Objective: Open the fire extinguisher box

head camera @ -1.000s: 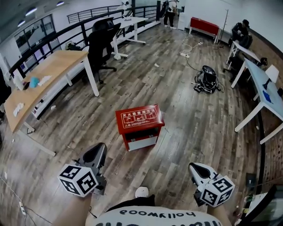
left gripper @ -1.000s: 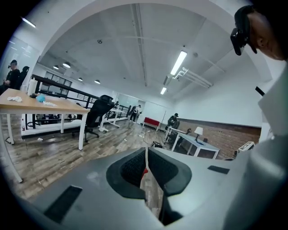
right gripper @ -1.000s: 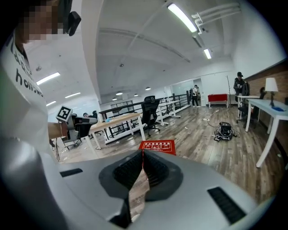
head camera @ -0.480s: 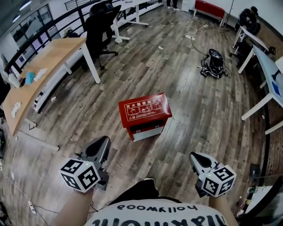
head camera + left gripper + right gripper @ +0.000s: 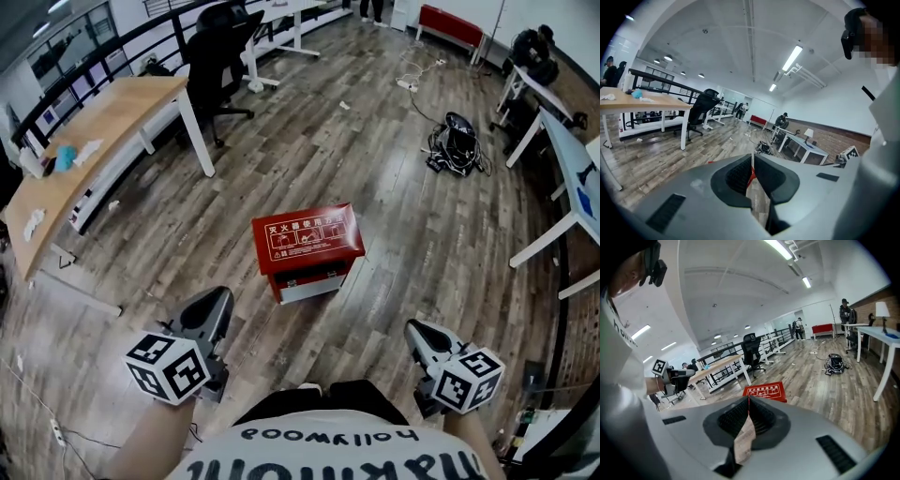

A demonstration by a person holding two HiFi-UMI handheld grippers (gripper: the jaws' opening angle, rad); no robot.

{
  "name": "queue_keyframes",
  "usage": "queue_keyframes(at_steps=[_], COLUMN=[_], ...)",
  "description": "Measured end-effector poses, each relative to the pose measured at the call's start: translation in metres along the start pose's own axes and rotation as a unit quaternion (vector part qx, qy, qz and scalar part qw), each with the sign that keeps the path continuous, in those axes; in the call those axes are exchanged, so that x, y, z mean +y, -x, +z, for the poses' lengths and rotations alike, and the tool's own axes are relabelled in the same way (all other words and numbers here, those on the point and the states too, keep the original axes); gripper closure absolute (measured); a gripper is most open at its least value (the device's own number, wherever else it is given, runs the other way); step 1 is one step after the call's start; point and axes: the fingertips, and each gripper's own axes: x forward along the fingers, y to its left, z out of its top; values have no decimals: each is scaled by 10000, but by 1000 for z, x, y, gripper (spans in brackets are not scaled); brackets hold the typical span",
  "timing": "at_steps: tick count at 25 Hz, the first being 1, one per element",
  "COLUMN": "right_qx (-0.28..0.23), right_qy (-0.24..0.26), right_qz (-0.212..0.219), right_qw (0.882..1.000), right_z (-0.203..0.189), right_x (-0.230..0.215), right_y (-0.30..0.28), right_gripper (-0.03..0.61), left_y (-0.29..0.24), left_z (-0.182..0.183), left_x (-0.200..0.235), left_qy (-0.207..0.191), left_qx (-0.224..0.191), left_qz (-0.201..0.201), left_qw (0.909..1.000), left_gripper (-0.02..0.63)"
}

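Observation:
A red fire extinguisher box (image 5: 306, 246) stands on the wooden floor ahead of me, its lid with white print down and a pale front panel below. The right gripper view shows the box (image 5: 765, 391) just beyond the jaws; in the left gripper view only a red sliver of it (image 5: 750, 176) peeks between them. My left gripper (image 5: 217, 302) hangs low at the left, short of the box, jaws shut and empty. My right gripper (image 5: 416, 330) hangs low at the right, also shut with nothing held.
A wooden desk (image 5: 84, 150) and a black office chair (image 5: 214, 56) stand at the far left. A black bag with cables (image 5: 457, 145) lies on the floor at the far right, near white tables (image 5: 562, 159). A person sits at the back right.
The box sits a little nearer and more central in the head view than a second ago. Both grippers have kept their low positions and stayed shut.

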Motion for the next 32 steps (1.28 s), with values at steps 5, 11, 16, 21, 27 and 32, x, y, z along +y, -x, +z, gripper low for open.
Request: queue_keyframes(at_steps=[5, 11, 16, 21, 27, 32], right_qx=[-128, -103, 169, 360, 737, 1123], right_qy=[276, 495, 1155, 1170, 1361, 1432], right_qz=[52, 232, 523, 1134, 1804, 2071], right_qw=[9995, 9985, 9918, 9860, 9713, 9612], right_z=[28, 43, 70, 112, 148, 155], right_x=[-9, -30, -60, -94, -127, -159], right_y=[-4, -21, -62, -123, -172, -200], right_gripper=[568, 568, 568, 568, 568, 568], left_y=[-1, -13, -42, -87, -140, -173], left_z=[21, 24, 0, -1, 5, 3], left_x=[-2, 3, 16, 29, 23, 22], left_qy=[-63, -55, 354, 614, 780, 918], left_qx=[-227, -542, -559, -492, -373, -352], left_qz=[87, 272, 639, 1219, 1724, 2104], left_qw=[9997, 9981, 9958, 9894, 9812, 9727], left_gripper=[592, 592, 592, 591, 592, 591])
